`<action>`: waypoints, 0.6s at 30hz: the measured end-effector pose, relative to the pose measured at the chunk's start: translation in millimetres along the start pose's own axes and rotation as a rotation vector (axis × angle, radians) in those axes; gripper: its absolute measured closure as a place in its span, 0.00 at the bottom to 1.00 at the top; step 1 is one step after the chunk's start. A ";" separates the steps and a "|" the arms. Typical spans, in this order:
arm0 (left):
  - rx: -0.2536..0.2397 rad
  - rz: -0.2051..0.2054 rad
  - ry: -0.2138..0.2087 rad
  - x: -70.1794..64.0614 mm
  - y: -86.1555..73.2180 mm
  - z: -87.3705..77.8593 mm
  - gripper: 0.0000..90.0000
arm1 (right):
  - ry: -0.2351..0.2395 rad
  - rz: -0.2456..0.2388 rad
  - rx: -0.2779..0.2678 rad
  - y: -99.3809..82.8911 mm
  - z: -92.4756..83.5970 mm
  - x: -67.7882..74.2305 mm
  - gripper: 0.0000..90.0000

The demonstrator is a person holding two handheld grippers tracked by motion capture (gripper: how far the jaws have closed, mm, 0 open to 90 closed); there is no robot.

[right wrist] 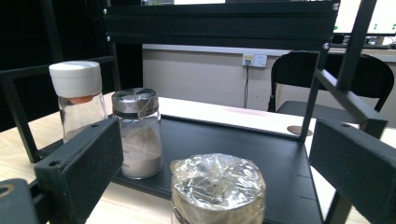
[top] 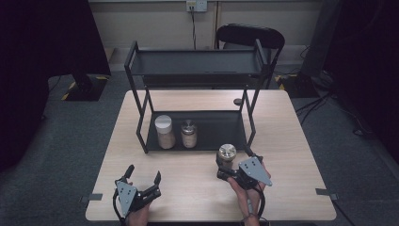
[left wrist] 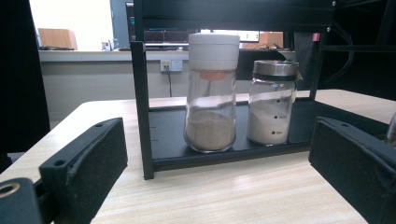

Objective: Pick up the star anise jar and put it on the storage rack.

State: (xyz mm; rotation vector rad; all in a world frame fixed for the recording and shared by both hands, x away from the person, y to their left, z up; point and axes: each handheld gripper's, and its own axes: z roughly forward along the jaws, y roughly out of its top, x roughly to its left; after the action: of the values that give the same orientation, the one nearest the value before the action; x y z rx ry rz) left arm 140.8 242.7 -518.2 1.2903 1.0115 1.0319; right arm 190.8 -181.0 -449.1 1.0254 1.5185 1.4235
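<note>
While unlabelled, foil-capped jar (right wrist: 217, 189) (no readable writing), between right hand-held gripper (right wrist: 212, 182) jaws.

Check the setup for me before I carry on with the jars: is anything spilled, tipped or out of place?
Nothing is spilled or tipped. One jar with a metal lid stands on the table in front of the rack, between the right gripper jaws, while the other two jars stand upright on the rack's lower shelf.

small dark marks on the steel-lidded jar (left wrist: 272, 102) are too blurred to read.
</note>
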 end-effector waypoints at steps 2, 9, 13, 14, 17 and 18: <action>0.000 0.000 0.000 0.0 0.0 0.0 0.04 | 0.002 -0.003 0.007 0.0 2.1 0.6 0.02; 0.000 0.000 0.000 0.0 0.0 0.0 0.04 | 0.003 -0.006 0.026 -1.0 8.8 0.6 0.02; 0.000 0.000 0.000 0.0 0.0 0.0 0.04 | 0.000 0.000 0.040 -2.7 11.7 -1.3 0.02; 0.000 0.000 0.000 0.0 0.0 0.0 0.04 | 0.000 0.003 0.042 -3.4 12.3 -2.0 0.02; 0.000 0.000 0.000 0.0 0.0 0.0 0.04 | -0.001 0.008 0.051 -4.9 14.0 -3.8 0.02; 0.000 0.000 0.000 0.0 0.0 0.0 0.04 | -0.003 0.010 0.052 -5.6 14.4 -4.0 0.02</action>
State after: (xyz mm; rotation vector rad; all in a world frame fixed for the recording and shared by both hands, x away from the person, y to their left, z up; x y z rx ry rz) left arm 140.8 242.7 -518.2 1.2904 1.0114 1.0318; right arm 205.5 -179.9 -455.3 1.0669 1.5571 1.3953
